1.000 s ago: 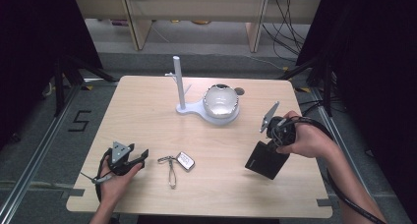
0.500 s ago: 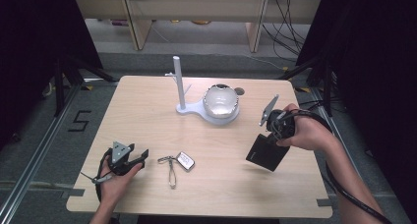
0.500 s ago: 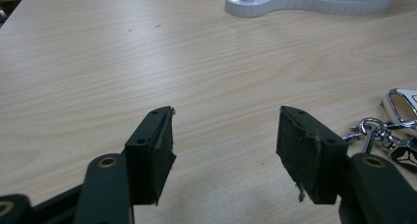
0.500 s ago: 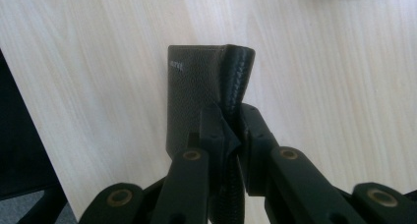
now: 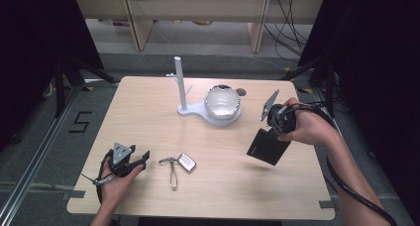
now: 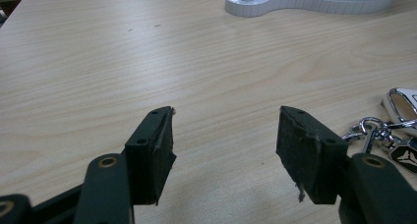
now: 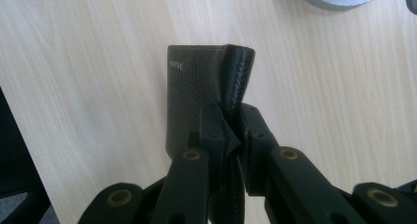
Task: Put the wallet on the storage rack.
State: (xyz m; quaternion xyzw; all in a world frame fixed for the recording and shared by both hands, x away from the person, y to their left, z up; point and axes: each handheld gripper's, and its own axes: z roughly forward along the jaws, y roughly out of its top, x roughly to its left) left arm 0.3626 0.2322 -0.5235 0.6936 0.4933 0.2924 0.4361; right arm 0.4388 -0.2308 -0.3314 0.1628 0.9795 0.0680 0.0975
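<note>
A black leather wallet (image 5: 267,147) hangs tilted just above the right side of the table, casting a shadow under it. My right gripper (image 5: 274,132) is shut on its stitched edge from above. In the right gripper view, the jaws (image 7: 231,122) pinch the folded spine of the wallet (image 7: 189,89) over the wood. At the front left, my left gripper (image 5: 142,159) rests on the table, open and with nothing in it. Its pads (image 6: 156,153) stand wide apart over bare wood. A key ring with a white fob (image 5: 179,162) lies just right of it, also seen as keys (image 6: 391,133).
A white stand with an upright post (image 5: 179,82) and a round bowl-like dish (image 5: 223,103) sits at the back middle of the wooden table (image 5: 148,112); its base (image 6: 305,0) shows far ahead of the left gripper. Dark shelving and cables lie beyond the table.
My right gripper has carried the wallet a little up and away from the front edge. The left gripper and the keys have stayed put.
</note>
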